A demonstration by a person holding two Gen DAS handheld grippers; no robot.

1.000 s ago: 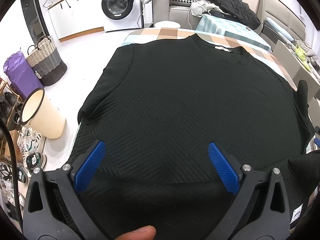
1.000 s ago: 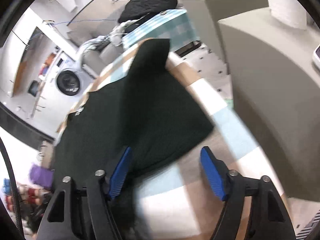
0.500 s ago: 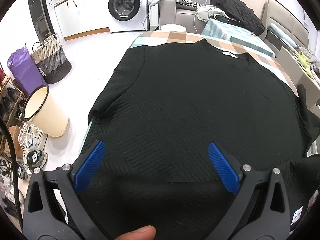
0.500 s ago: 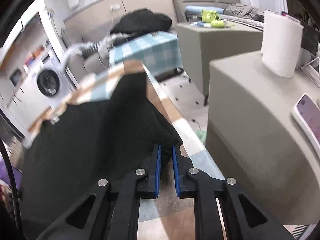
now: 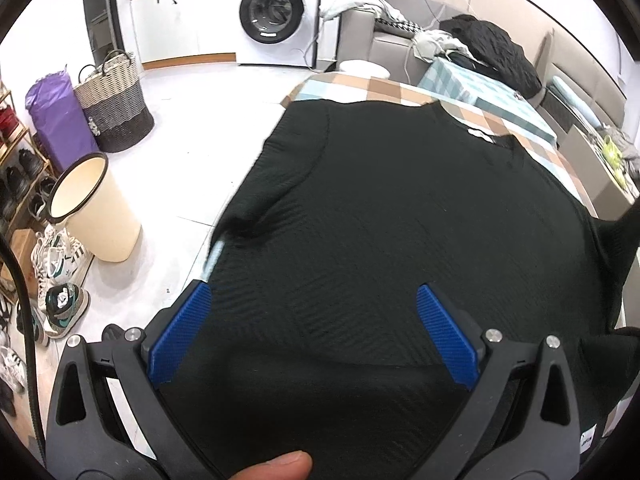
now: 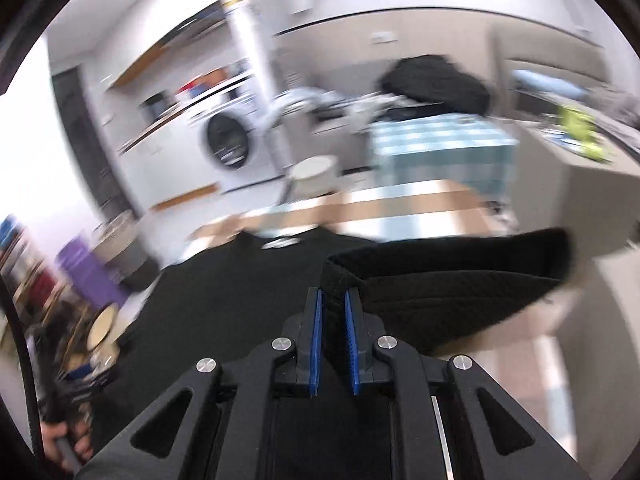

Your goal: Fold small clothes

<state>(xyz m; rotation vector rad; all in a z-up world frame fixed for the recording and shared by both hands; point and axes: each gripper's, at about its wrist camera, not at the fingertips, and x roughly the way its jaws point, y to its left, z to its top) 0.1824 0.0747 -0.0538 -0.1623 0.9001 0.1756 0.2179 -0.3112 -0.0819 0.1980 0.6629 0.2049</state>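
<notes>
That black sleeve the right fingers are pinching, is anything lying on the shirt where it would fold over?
Nothing visible does. The right gripper holds the sleeve lifted, and the black shirt lies flat and bare on the checkered cloth.

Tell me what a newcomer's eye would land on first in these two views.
The big black top spread flat over the checked table fills the left wrist view, with the left tool wide open above its hem. In the blurred right wrist view, the right tool is shut on the top's sleeve, lifted off the table. A white washing machine stands at the back of the room.
</notes>
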